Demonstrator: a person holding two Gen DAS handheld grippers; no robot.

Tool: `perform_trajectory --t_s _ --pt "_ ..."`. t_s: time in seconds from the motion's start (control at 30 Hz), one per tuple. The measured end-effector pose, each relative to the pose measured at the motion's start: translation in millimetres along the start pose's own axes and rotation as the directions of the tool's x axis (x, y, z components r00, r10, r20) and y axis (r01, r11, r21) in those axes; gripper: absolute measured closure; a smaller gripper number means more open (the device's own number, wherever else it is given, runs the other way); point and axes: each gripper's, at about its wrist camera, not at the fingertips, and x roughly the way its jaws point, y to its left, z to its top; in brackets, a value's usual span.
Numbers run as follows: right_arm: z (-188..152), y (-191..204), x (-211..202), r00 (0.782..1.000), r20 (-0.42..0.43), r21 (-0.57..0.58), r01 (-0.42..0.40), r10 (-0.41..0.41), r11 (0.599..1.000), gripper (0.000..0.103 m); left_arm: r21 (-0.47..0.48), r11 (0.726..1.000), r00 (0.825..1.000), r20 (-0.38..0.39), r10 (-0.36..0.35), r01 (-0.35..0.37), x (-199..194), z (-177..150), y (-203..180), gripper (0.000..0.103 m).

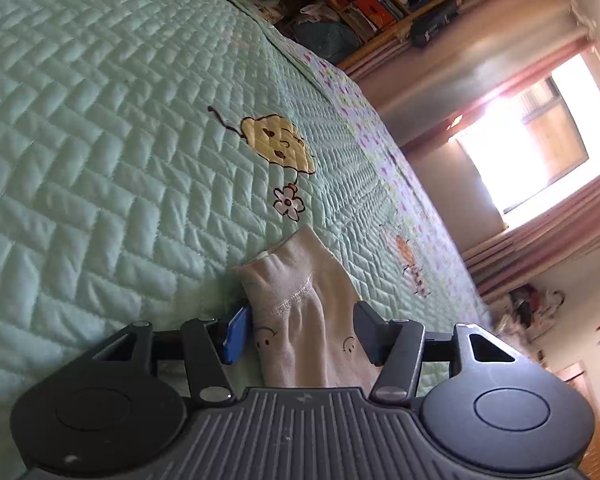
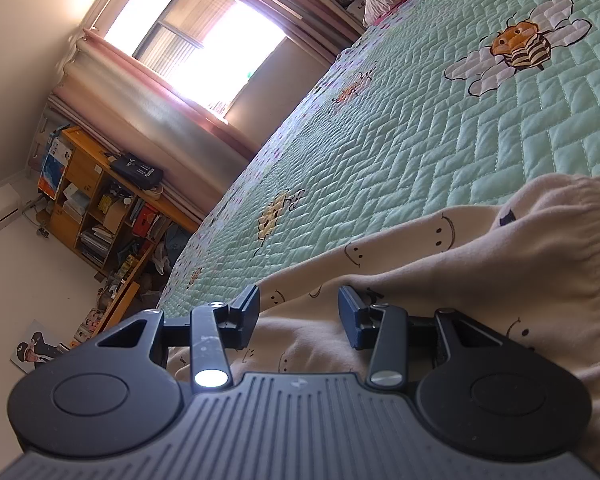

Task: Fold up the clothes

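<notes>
Daylight floods through my window [image 2: 204, 36], blown out white in both views. Quilt [image 1: 100, 140] evenly lit, soft shadows. Fisheye bends edges; curtain [image 1: 480, 60] smeared with blur.

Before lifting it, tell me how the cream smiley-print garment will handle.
The cream smiley-print garment will probably flop and sag: it already lies in soft wrinkles on the green quilted bedspread. It looks light. Its gathered cuff should bunch easily between the left gripper fingers.
</notes>
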Motion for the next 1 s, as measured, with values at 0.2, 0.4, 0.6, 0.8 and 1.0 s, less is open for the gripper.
perform_trajectory --t_s 0.2,0.4,0.6,0.8,1.0 --pt "-0.6 1.0 -0.8 1.0 0.0 0.0 0.0 0.0 1.0 0.057 0.161 0.98 0.993 0.0 0.121 -0.119 -5.1 6.8 -16.0 0.087" --pt "-1.9 -0.1 -1.3 1.0 0.0 -0.004 0.002 -0.002 1.0 0.057 0.418 0.881 0.974 0.046 0.222 -0.221 -3.9 13.2 -49.3 0.088" --pt "-1.5 1.5 -0.9 1.0 -0.002 -0.009 0.006 -0.006 1.0 0.057 0.454 0.847 0.955 0.025 0.296 -0.274 4.3 5.8 -37.8 0.078" --pt "-1.6 1.9 -1.3 1.0 -0.002 -0.005 0.002 -0.002 1.0 0.057 0.26 0.876 0.912 0.178 0.371 -0.407 -22.0 16.1 -21.8 0.006" --pt "-1.9 1.0 -1.9 1.0 -0.001 -0.004 0.001 -0.001 1.0 0.057 0.161 0.955 0.965 0.12 0.233 -0.251 -34.8 19.5 -16.2 0.011"
